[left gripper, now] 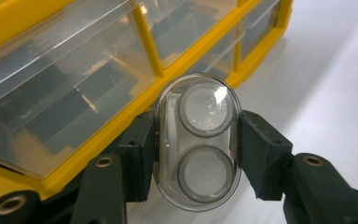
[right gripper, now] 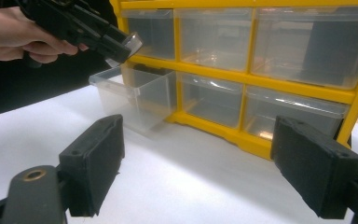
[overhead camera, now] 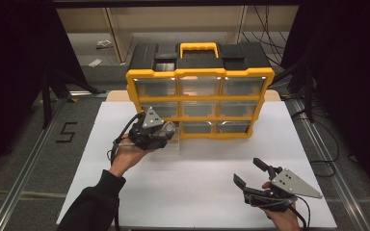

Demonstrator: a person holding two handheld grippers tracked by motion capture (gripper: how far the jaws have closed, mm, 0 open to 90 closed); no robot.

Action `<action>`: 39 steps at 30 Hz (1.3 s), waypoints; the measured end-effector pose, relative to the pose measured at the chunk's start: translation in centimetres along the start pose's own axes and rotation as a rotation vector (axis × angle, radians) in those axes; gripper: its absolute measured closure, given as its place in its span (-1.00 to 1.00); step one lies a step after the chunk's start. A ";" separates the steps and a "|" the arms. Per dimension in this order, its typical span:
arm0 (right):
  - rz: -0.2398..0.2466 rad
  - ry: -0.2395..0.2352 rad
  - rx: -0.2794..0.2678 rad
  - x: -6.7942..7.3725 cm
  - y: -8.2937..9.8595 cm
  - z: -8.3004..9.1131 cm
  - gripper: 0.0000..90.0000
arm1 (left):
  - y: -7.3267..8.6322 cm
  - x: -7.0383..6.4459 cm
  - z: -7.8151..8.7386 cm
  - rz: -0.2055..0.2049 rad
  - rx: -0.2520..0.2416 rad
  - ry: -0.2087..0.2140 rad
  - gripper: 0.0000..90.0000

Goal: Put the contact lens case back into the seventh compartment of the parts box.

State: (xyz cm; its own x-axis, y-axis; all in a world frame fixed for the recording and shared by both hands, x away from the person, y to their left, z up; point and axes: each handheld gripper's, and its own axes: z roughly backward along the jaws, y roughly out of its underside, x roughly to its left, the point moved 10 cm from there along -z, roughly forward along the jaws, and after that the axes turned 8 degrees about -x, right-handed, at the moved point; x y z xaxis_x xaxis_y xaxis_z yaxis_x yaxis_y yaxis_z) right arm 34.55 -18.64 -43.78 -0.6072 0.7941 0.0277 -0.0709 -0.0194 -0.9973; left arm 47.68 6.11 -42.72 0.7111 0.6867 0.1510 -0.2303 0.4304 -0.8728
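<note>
A: What is held? A clear oval case (left gripper: pixel 198 142) with two round wells, clamped between the jaws of the left gripper (left gripper: pixel 196 154), pads on its long sides.

B: And where is it headed? Judging by the scene, into the open drawer (right gripper: pixel 133 95), pulled out at the cabinet's bottom corner. In the right gripper view the case (right gripper: pixel 131 43) hangs just above that drawer, ahead of the jaws and tilted.

A: How to do it well? Bring the jaws over the drawer's mouth, level the case, lower it past the rim, then release; a tilted drop could catch the yellow cabinet (overhead camera: pixel 200 98) frame.

B: The other hand? The right gripper (overhead camera: pixel 255 174) rests low over the white desk (overhead camera: pixel 212 178), jaws spread wide, holding nothing, well apart from the drawer.
</note>
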 end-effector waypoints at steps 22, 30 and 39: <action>0.005 -0.007 -0.005 0.2 -0.1 0.0 -0.59 | 2.1 2.6 0.5 0.039 0.068 -0.070 0.10; 0.003 -0.008 -0.004 0.2 -0.1 0.0 -0.59 | 2.9 3.1 0.2 0.031 0.102 -0.081 0.10; 0.004 -0.008 -0.005 0.2 -0.1 0.0 -0.59 | 3.7 3.1 -0.1 0.044 0.136 -0.072 0.10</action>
State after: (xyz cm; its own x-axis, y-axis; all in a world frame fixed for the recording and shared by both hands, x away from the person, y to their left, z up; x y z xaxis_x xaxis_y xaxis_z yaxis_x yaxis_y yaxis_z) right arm 34.45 -18.48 -43.68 -0.6139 0.7890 0.0242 -0.0646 -0.0196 -0.9977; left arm 49.07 9.74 -45.49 0.6503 0.7445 0.1511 -0.3516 0.4713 -0.8089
